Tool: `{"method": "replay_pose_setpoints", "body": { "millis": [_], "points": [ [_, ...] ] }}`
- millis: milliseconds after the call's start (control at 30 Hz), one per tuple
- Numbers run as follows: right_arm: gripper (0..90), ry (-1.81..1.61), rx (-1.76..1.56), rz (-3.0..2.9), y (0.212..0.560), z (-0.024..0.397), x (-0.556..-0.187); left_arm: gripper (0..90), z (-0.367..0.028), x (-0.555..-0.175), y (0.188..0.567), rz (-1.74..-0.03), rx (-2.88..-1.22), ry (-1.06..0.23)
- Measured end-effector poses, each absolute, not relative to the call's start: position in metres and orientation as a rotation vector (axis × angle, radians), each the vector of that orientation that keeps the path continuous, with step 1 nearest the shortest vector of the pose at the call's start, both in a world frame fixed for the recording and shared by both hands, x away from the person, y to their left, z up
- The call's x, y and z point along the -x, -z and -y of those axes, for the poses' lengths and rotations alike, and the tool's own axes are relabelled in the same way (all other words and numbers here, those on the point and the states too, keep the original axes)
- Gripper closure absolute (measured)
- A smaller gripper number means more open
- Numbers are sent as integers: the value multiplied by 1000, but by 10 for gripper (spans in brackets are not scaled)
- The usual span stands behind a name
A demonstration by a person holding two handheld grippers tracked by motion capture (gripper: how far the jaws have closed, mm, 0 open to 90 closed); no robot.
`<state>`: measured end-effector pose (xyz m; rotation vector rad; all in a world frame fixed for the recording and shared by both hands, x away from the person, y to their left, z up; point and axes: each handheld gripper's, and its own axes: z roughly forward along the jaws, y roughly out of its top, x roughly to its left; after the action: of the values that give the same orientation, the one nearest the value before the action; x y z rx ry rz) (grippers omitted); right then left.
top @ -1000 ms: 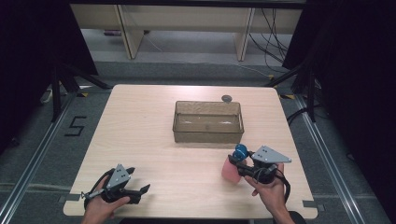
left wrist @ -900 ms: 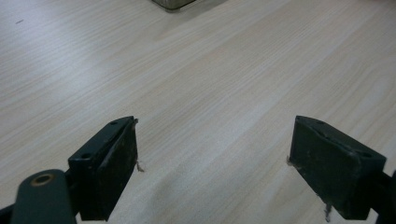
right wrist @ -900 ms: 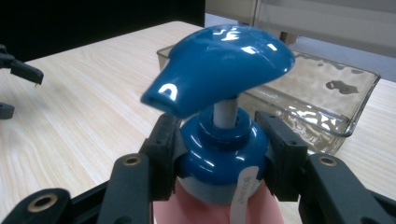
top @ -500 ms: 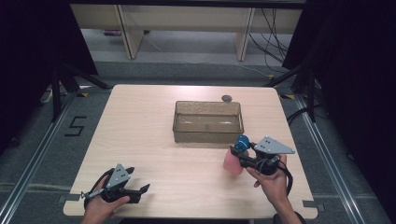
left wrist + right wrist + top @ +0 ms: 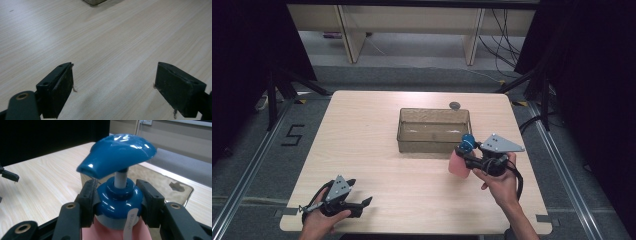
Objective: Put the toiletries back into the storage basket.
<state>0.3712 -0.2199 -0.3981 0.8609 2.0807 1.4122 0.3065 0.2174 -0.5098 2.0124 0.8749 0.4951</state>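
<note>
Here, at the near edge of the wooden table [image 5: 362,140], the left gripper [image 5: 360,202] rests low in the person's left hand [image 5: 319,222], its jaws standing wide apart with nothing between them. The left gripper view adds what the high view cannot: bare wood grain between the two black pads [image 5: 62,85], and a corner of the box at the top edge. Farther in and to the right, the right hand [image 5: 499,182] reaches forward from the near edge, holding the right gripper [image 5: 462,155] above the tabletop, grey plate uppermost. Its jaws are clamped on the blue collar of a pink pump bottle [image 5: 459,161], which hangs just in front of the right end of the clear plastic box [image 5: 433,131] at mid-table. The right gripper view shows the grip up close: a pad on each side of the collar, the bottle [image 5: 117,207] upright with its long axis vertical, the blue pump head's spout pointing to that view's left. Beyond the box, a small dark round object [image 5: 455,105] lies near the table's far edge.
</note>
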Motion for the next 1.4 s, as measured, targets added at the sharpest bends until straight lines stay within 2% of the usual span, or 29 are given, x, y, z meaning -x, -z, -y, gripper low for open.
{"method": "replay_pose_setpoints", "body": {
  "millis": [367,1400],
  "points": [
    [536,-1442,-876,-2076,379,216,-384,149,-218,-306,509,-871,-2020,-502],
    [536,-1439,-900,-2045,355,210,-424,149,-218,-306,509,-881,-2007,-498]
  ]
}}
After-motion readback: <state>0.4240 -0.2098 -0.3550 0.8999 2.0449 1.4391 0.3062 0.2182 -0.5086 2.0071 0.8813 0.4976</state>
